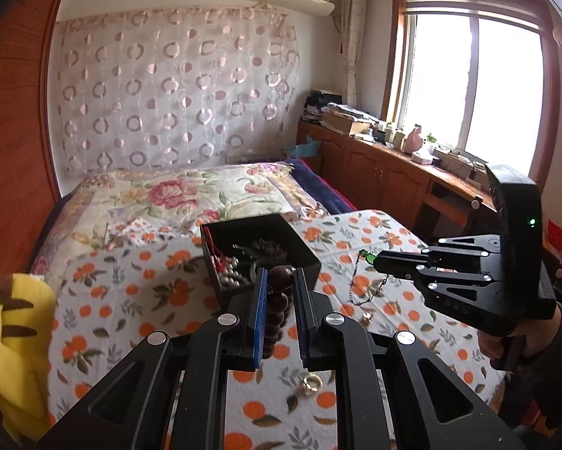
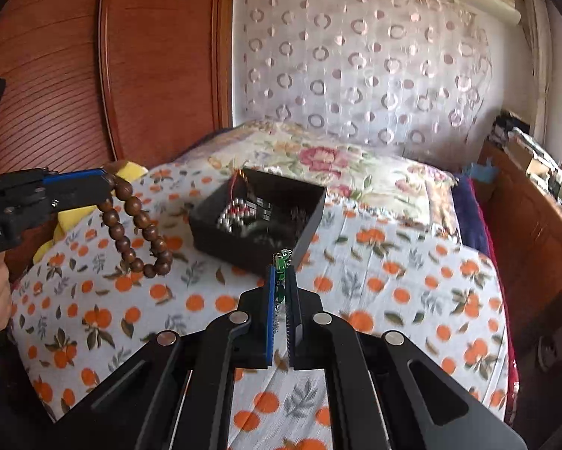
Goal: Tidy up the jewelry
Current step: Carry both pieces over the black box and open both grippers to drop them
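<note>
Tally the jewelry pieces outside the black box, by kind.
Brown wooden bead bracelet, held in the left gripper: 1
Green-pendant chain necklace, held in the right gripper: 1
Gold rings lying on the orange-print bedsheet: 2
Total: 4

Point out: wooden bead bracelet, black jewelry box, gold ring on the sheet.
wooden bead bracelet (image 2: 140,225), right wrist view, hanging loop's beads.
black jewelry box (image 2: 313,221), right wrist view, right outer wall.
gold ring (image 1: 311,382), left wrist view, band.
</note>
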The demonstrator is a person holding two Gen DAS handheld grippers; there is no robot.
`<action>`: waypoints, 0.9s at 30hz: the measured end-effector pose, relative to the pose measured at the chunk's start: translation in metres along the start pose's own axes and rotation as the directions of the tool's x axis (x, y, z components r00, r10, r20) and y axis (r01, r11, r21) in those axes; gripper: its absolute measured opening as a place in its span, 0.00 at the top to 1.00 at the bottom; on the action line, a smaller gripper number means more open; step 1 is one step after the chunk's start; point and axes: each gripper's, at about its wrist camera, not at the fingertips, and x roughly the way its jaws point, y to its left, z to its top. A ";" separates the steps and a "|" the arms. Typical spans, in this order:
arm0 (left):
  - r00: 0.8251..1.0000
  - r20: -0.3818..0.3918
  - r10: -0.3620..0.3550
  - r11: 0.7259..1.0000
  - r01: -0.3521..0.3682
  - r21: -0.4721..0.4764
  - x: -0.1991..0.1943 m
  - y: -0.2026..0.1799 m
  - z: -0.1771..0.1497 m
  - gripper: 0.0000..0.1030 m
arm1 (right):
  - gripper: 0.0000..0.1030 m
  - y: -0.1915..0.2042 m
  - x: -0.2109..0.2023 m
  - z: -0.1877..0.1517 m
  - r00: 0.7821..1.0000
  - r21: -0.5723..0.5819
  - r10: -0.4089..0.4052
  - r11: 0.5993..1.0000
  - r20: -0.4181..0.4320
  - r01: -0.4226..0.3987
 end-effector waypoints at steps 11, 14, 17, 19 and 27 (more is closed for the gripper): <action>1.000 -0.001 0.024 1.000 -0.024 0.014 0.027 0.006 0.026 0.88 | 0.94 0.000 0.010 0.033 0.999 -0.033 0.003 0.999 0.041 -0.002; 1.000 -0.005 0.031 0.999 -0.031 0.020 0.034 0.005 0.032 0.88 | 0.94 -0.002 0.014 0.038 0.999 -0.030 0.005 1.000 0.048 -0.004; 0.999 -0.003 0.032 0.999 -0.032 0.019 0.038 0.007 0.038 0.88 | 0.94 -0.007 0.017 0.043 0.999 -0.019 0.011 1.000 0.053 -0.010; 0.999 -0.005 0.034 0.999 -0.034 0.019 0.043 0.007 0.041 0.88 | 0.94 -0.010 0.019 0.047 0.998 -0.012 0.018 1.000 0.061 -0.017; 0.999 -0.021 0.047 0.999 -0.047 0.005 0.066 0.010 0.046 0.88 | 0.94 -0.017 0.032 0.070 0.995 0.014 0.036 0.999 0.089 -0.038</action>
